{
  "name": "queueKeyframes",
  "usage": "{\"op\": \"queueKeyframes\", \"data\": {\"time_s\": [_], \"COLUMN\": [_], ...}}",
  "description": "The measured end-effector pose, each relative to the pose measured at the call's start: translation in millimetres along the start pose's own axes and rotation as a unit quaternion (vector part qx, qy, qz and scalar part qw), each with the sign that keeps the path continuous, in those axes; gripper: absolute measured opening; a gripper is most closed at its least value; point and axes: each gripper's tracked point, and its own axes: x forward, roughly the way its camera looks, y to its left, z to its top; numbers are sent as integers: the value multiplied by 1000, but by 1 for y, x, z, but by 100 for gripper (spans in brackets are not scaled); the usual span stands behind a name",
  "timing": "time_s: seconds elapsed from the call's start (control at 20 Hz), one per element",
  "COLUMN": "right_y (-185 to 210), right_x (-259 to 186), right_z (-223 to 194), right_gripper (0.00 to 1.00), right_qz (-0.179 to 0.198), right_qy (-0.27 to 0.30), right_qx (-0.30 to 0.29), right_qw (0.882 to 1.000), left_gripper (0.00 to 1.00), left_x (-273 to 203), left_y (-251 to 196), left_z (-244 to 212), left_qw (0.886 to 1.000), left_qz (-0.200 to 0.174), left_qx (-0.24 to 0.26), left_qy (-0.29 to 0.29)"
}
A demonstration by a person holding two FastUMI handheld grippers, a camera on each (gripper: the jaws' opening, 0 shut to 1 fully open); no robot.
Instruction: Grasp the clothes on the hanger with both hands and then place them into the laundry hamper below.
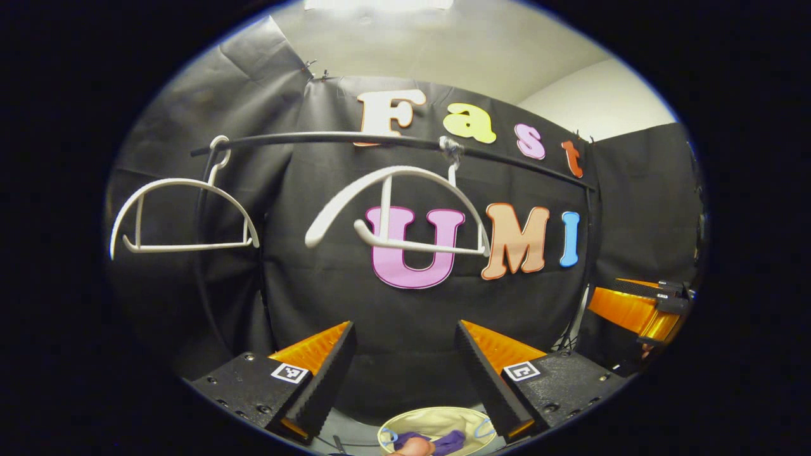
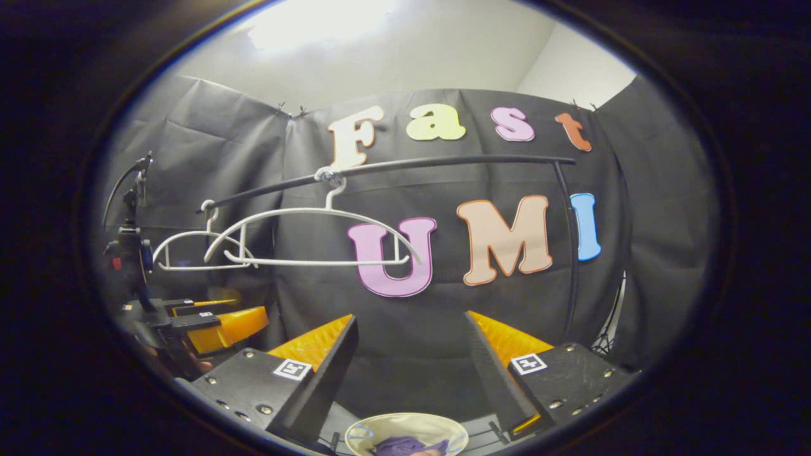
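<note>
Both the left tongs (image 1: 405, 373) and the right tongs (image 2: 412, 373) are held apart and empty. Purple clothes (image 1: 437, 441) are seen inside the laundry hamper (image 1: 405, 421) below. Two bare hangers (image 1: 396, 212) are hung on the rail (image 1: 317, 137).

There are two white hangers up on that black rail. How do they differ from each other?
In the left gripper view, the left hanger hangs near the rail's end and faces the camera squarely; the middle hanger hangs farther along the rail and is turned at an angle. The middle hanger's hook is wrapped in something pale where it meets the rail; the left hanger's hook is bare. Both are white, arched and carry no clothes.
</note>
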Motion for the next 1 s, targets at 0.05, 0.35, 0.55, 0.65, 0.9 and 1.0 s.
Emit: {"op": "queueKeyframes", "data": {"time_s": [0.05,0.35,0.55,0.65,0.9,1.0], "right_y": [-1,-16,-25,-21,-23,-22], "right_x": [-3,-19,-27,-30,-36,-39], "right_z": [-1,-35,-41,-41,-41,-38], "right_gripper": [99,99,99,99,99,99], "right_qz": [1,-2,-2,13,42,58], "right_qy": [-2,18,14,9,5,7], "right_qx": [-4,-3,-10,-5,2,11], "right_qw": [1000,1000,1000,1000,999,998], "left_gripper": [96,92,92,92,92,92], "left_x": [-4,-22,-25,-28,-31,-32], "left_y": [0,-11,-21,-24,-35,-33], "left_z": [2,-10,-23,-25,-21,-12], "left_qw": [1000,1000,1000,1000,999,998], "left_qz": [4,11,10,14,35,59], "left_qx": [1,1,4,5,0,-5], "left_qy": [-5,-6,7,4,-12,-22]}}
